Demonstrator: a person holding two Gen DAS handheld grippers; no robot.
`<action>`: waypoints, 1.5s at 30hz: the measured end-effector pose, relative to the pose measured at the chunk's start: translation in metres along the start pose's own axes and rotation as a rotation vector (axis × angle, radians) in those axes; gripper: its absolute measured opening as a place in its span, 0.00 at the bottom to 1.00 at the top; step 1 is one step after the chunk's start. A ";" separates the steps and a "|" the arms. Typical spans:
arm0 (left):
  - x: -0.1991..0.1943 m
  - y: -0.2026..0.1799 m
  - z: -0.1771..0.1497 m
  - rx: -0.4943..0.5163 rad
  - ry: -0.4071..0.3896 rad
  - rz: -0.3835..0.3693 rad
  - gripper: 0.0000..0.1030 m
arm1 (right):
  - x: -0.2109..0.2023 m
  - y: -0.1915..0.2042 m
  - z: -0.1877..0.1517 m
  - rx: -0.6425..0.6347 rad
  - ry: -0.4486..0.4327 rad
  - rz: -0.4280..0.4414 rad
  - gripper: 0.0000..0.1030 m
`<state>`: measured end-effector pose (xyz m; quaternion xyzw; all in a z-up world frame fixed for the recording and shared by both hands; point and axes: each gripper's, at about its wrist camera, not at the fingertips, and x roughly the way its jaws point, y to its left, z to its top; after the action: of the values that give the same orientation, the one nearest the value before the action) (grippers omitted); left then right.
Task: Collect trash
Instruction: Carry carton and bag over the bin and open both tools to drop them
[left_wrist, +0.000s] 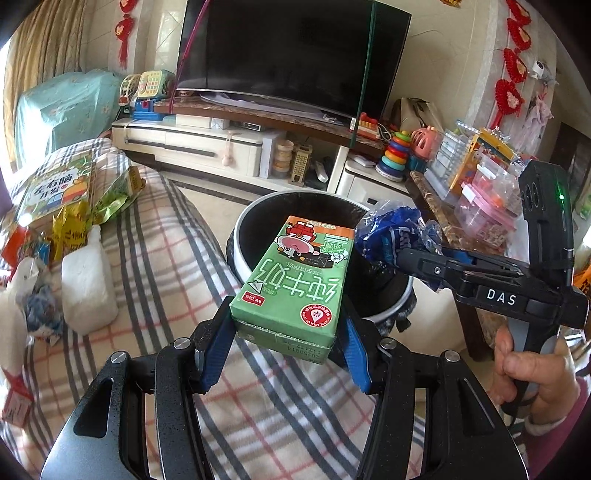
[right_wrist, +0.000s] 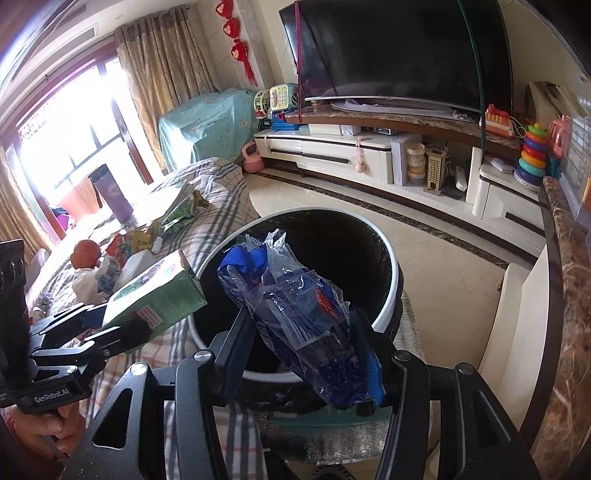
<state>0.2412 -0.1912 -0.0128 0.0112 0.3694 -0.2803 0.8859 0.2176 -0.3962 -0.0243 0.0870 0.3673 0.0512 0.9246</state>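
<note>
Left tool (left_wrist: 284, 350) clamping milk carton (left_wrist: 295, 280), over trash bin (left_wrist: 258, 210)

Both handheld tools are matte black linkage frames with silver round screws at the pivots and blue pads on the fingers (left_wrist: 214, 354). The right gripper (left_wrist: 391, 251) carries white "DAS" lettering and a small green light; the left gripper (right_wrist: 110, 314) reads "GenRobot.AI". A maroon sleeve (left_wrist: 561, 439) with pale cuff shows.

Dark TV (right_wrist: 399, 48) on stand, bright curtained window (right_wrist: 62, 129).
</note>
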 end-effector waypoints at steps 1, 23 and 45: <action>0.002 0.000 0.002 0.001 0.001 0.001 0.51 | 0.002 -0.001 0.002 -0.006 0.004 -0.007 0.52; 0.034 -0.004 0.020 0.020 0.029 0.016 0.51 | 0.032 -0.013 0.025 -0.068 0.053 -0.041 0.52; 0.030 -0.004 0.022 0.014 0.035 0.029 0.57 | 0.022 -0.017 0.028 -0.053 0.042 -0.017 0.64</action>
<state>0.2701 -0.2144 -0.0159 0.0276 0.3825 -0.2695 0.8833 0.2535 -0.4127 -0.0227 0.0585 0.3860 0.0549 0.9190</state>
